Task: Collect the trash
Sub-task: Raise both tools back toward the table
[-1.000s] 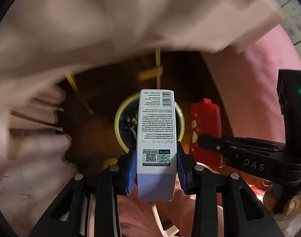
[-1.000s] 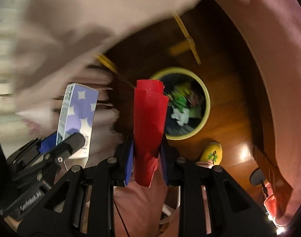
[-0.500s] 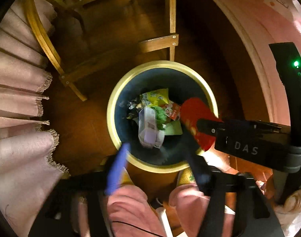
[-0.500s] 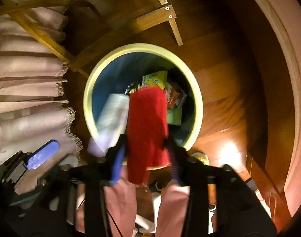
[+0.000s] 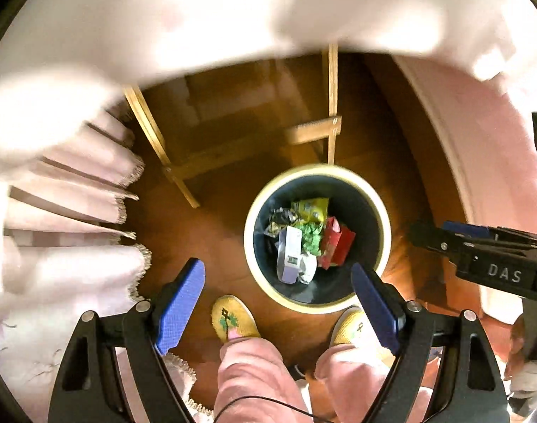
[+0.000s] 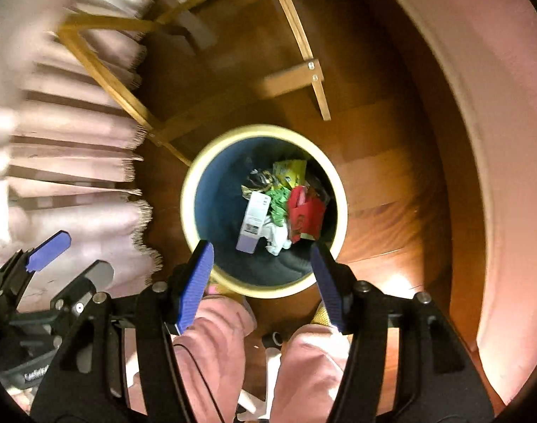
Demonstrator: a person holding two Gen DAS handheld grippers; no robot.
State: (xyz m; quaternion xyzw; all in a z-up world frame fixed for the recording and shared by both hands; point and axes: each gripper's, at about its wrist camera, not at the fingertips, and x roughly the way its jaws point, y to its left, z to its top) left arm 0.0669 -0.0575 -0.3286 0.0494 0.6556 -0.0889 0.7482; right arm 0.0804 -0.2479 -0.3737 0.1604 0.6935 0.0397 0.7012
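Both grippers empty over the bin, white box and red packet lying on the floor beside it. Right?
Not quite. The white box and red packet lie inside the bin, on the other trash; the right wrist view shows it. Both the left gripper and right gripper are empty.

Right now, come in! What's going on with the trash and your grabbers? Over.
Left gripper jaws opening, nothing between them. Right gripper open, empty. White box and red packet lying in the bin. Nothing in the way.
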